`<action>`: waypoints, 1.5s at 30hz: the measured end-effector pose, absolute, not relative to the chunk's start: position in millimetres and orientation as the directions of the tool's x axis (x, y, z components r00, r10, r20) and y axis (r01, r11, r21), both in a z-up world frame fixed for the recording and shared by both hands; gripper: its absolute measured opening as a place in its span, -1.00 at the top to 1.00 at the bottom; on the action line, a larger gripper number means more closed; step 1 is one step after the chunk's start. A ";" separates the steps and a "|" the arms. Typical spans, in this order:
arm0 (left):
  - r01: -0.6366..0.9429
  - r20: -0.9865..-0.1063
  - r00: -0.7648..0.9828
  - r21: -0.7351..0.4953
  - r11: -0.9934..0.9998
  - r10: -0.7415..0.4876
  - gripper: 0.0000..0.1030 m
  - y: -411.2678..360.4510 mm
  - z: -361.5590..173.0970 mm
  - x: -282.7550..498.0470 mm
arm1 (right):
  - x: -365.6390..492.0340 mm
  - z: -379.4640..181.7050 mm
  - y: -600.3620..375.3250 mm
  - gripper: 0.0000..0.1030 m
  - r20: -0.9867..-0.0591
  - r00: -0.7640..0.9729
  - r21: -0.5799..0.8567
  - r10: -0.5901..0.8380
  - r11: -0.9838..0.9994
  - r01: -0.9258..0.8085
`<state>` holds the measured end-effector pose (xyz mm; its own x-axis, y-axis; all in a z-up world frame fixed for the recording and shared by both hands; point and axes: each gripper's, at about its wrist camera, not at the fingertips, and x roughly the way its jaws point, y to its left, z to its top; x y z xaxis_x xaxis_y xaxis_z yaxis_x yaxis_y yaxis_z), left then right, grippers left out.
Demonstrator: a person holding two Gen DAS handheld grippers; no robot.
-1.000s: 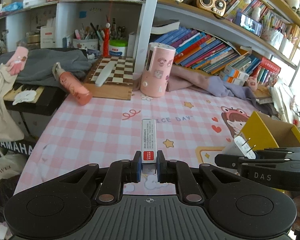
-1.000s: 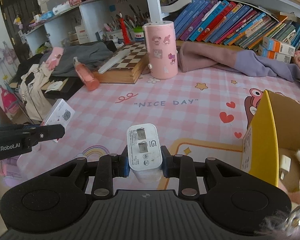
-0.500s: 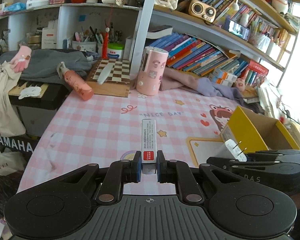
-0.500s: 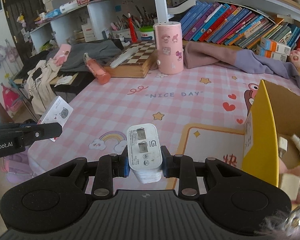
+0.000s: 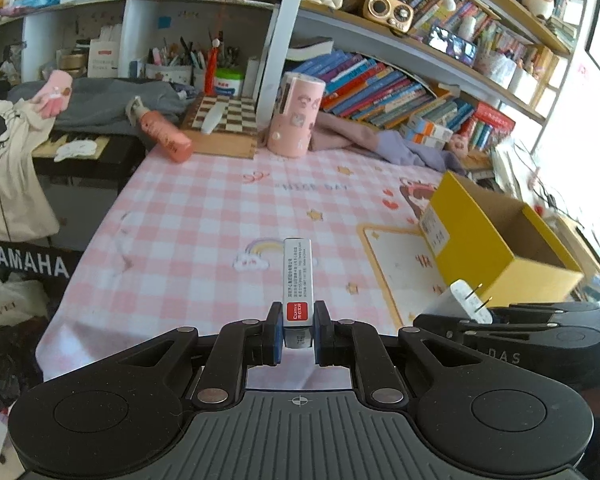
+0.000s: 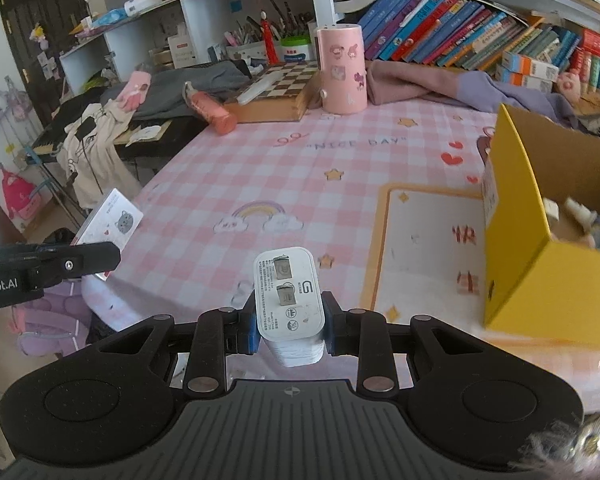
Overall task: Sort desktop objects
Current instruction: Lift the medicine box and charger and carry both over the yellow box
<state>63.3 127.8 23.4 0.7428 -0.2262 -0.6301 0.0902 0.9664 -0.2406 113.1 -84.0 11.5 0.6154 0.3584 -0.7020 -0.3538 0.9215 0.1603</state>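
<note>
L gripper [image 5: 297, 334] is pinching a slim white box [image 5: 297, 280] w/ a red label — blue pads are pressing on both narrow sides, box is sticking out fwd over the near edge of the pink checked tablecloth [image 5: 204, 216]. In the right wrist view the same box is showing its broad face w/ a cat drawing, held in the L gripper's black fingers at far left.

R gripper [image 6: 290, 322] is clamping a white charger plug [image 6: 288, 296] — prongs are facing up toward the cam, body is wedged between the blue pads. In the left wrist view it's sitting lower right, prongs pointing up-right, just in front of the yellow cardboard box [image 5: 500, 240].

Yellow box is standing open on the R side of the table; a few small items are lying inside, too blurred to ID.

Further back: pink cylinder w/ stickers [image 6: 342, 70] is standing upright beside a chessboard [image 6: 276, 92]; an orange-pink bottle [image 6: 210, 108] is lying on its side near the table's L edge. Books are leaning along the shelf behind.
</note>
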 end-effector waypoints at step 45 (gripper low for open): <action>0.580 -0.643 0.519 -0.220 0.785 -0.563 0.75 -5.1 17.1 48.3 | -7.8 7.3 -192.2 0.49 -0.723 0.689 0.151 0.050 0.985 0.087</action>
